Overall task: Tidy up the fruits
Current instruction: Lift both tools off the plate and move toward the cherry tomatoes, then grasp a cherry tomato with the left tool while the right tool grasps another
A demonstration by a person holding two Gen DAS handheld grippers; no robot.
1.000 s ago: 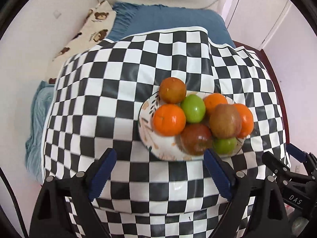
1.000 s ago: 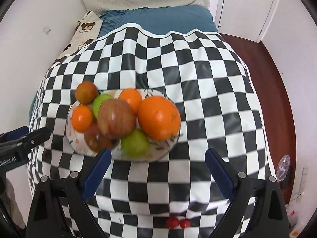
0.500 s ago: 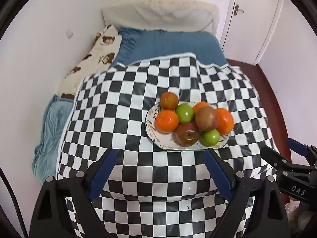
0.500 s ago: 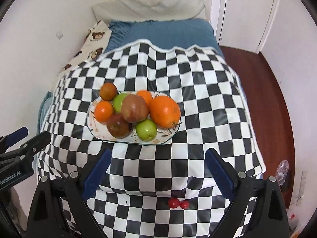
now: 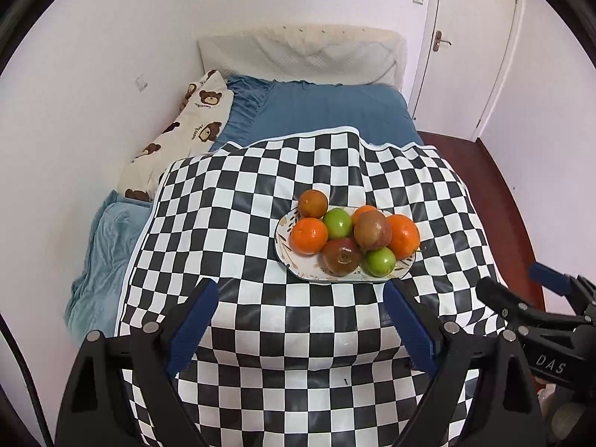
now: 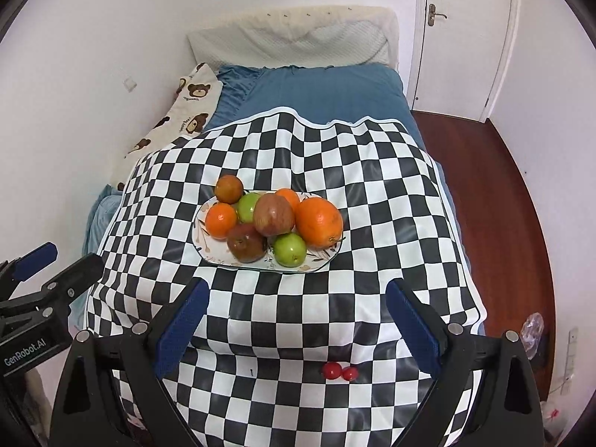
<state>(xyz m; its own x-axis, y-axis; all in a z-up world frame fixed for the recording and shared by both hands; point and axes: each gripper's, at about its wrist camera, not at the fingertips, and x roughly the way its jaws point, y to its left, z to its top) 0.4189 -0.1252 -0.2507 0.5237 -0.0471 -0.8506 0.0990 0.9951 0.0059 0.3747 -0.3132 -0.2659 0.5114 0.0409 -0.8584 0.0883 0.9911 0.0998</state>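
Fruit [image 6: 273,219] fills the plate [image 6: 208,255] at twelve o'clock from both grippers. Left gripper [image 5: 301,320] and right gripper [image 6: 298,316] stand with jaws apart, holding nothing.

We see both views evenly lit, soft and diffuse; no single source shows. Pale glare streaks lie on the glossy checkered cloth [image 5: 298,186], strongest toward 6 o'clock. Highlights dot the fruit [image 6: 275,223], and only a faint shadow edges the plate [image 6: 201,246]. Focus is sharp at centre. Fisheye bending bows the door [image 5: 476,56] at 1 o'clock and the walls; black vignette fills all corners. We note no motion blur.
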